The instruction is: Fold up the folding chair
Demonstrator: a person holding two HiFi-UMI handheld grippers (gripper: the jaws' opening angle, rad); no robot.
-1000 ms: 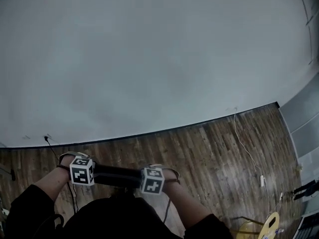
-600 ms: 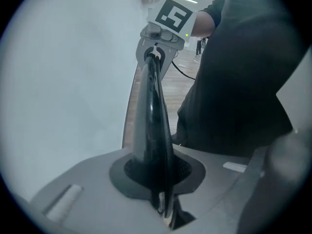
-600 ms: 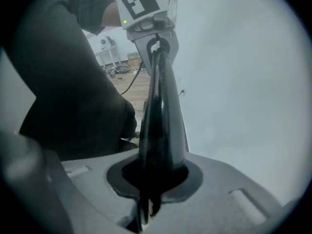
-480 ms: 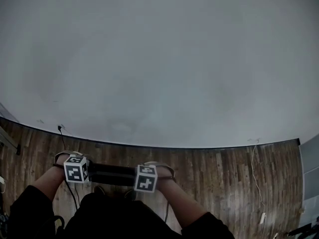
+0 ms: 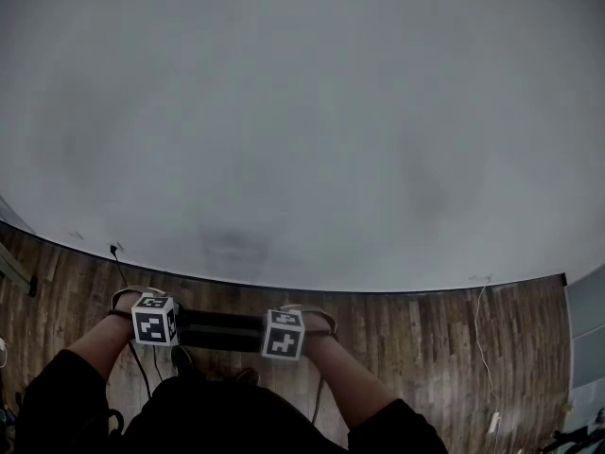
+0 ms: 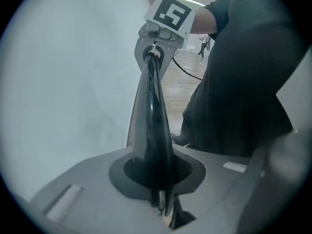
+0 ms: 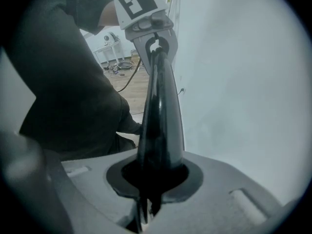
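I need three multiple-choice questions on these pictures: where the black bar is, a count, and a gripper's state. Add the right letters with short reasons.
1. Where is the black bar?
A. On a table.
B. Between the left gripper and the right gripper.
C. In a box.

2. How many marker cubes show in the head view?
A. Two.
B. One.
C. Four.

3. The right gripper's jaws are:
A. wide open, empty.
B. out of view.
C. shut on the bar.

Key: 1 B, each gripper clamps one end; 2 A, one cube tops each gripper; 3 C, its own view shows the bar pinched.
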